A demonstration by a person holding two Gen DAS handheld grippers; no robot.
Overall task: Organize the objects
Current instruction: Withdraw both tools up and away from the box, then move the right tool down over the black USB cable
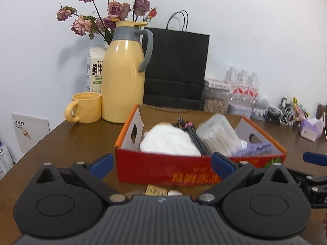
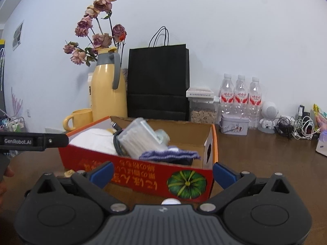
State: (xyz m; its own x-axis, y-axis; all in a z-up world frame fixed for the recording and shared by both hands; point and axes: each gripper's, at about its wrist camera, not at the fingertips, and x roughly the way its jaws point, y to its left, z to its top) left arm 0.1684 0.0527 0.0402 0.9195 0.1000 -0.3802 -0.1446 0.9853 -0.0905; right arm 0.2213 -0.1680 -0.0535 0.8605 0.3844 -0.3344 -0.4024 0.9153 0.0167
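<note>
A red and orange cardboard box (image 1: pixel 163 171) (image 2: pixel 143 175) sits on the brown table. It holds a white cloth bundle (image 1: pixel 169 143) (image 2: pixel 92 140), a clear tub of cotton swabs (image 1: pixel 219 137) (image 2: pixel 141 138), dark cables (image 1: pixel 194 138) and a purple cloth (image 1: pixel 255 149) (image 2: pixel 169 155). My left gripper (image 1: pixel 162 164) is open just in front of the box's near wall, nothing between its fingers. My right gripper (image 2: pixel 162 173) is open too, facing the box's pumpkin picture (image 2: pixel 187 183). A small yellow packet (image 1: pixel 154 189) and a white object (image 1: pixel 174 193) (image 2: pixel 170 201) lie before the box.
Behind the box stand a yellow thermos jug (image 1: pixel 122 73) (image 2: pixel 108 89), a yellow mug (image 1: pixel 85 107) (image 2: pixel 78 119), a milk carton (image 1: pixel 95 69), dried roses (image 1: pixel 106 14), a black paper bag (image 1: pixel 175 67) (image 2: pixel 158 81), water bottles (image 2: pixel 240 98), a tin (image 2: pixel 234 124), tangled cables (image 2: pixel 294 127).
</note>
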